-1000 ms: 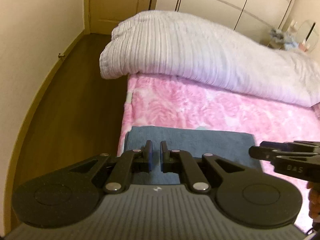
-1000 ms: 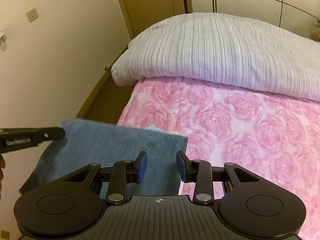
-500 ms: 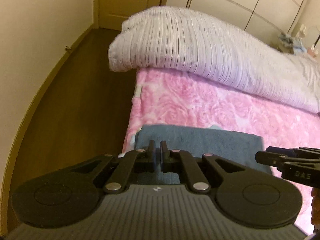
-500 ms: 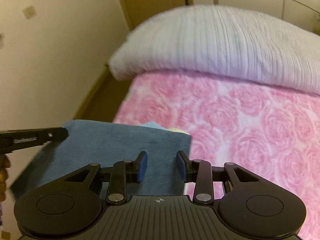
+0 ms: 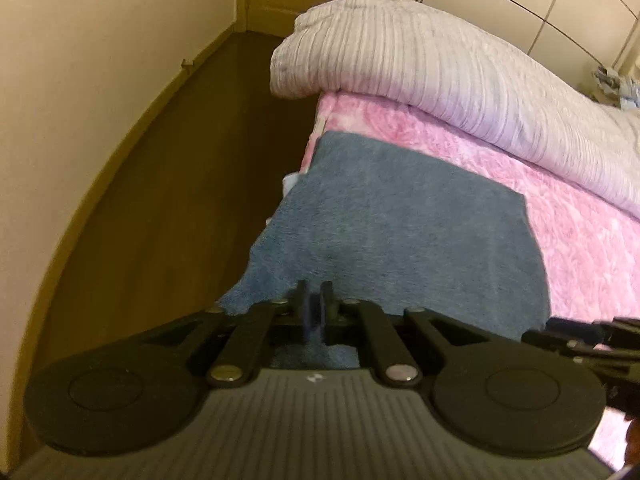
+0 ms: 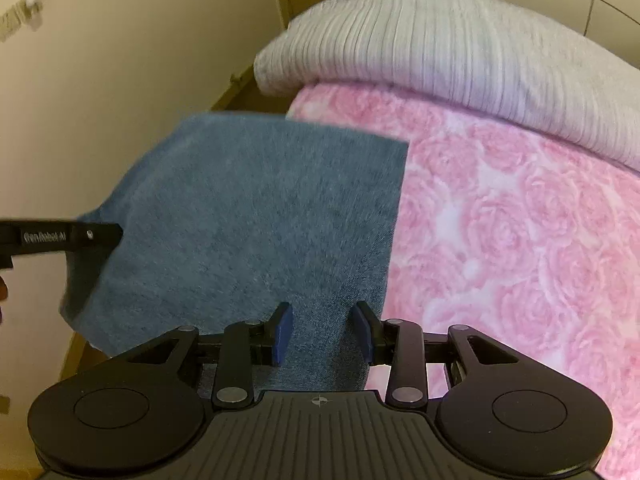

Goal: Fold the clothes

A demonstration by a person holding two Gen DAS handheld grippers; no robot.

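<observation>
Left tongs [image 5: 316, 304] pinching blue towel [image 5: 400, 232] edge — lifted, right tongs [image 6: 322, 332] spread apart, pink bedspread [image 6: 520, 240]

Left gripper [image 5: 316, 306]: matte black, ribbed grey body, round hubs, silver rivets, blue pads. Right gripper [image 6: 322, 330]: identical; white lettering on side.

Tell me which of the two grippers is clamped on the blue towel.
The left gripper: its pads pinch the blue towel. The right gripper has jaws spread apart.

Blue-grey terry cloth [image 5: 404, 236], lifted, near edge raised off bed
</observation>
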